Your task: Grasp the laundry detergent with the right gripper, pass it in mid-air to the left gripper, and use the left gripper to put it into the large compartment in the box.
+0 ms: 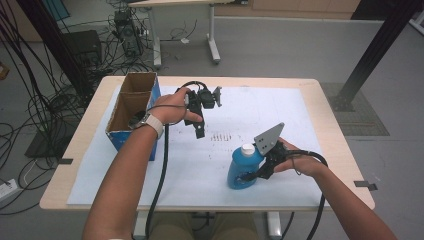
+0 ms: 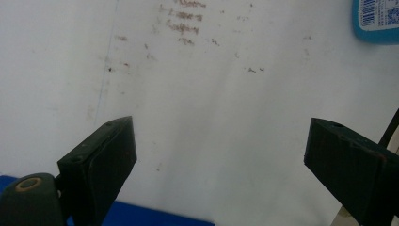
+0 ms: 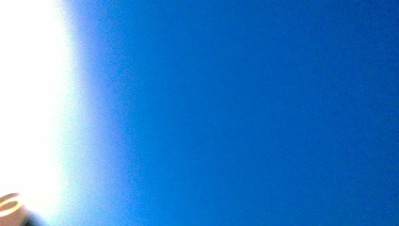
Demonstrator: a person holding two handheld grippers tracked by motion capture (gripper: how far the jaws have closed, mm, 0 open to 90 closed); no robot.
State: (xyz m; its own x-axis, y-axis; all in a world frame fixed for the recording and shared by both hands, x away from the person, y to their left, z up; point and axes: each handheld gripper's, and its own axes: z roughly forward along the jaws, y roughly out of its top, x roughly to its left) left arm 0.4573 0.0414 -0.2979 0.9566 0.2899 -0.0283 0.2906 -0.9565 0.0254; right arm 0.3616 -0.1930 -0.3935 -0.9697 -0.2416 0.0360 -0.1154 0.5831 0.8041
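While the right tongs [image 1: 250,172] grip the blue bottle [image 1: 242,167], a cardboard box [image 1: 132,107] stands well apart.

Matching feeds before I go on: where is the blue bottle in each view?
High view: bottle lower centre, at the right tongs.
Left gripper view: its labelled edge, top right corner.
Right gripper view: blue blur close up.
Shared landmark: white sheet.

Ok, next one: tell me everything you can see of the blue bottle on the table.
The blue bottle is a squat, glossy, plastic-looking jug with a white screw cap on a short neck and a handle loop on its side. It stands upright, leaning slightly, on the white sheet near the table's front edge, right of centre. The right gripper is shut on its handle side. In the left gripper view, a corner of its labelled face shows at top right.
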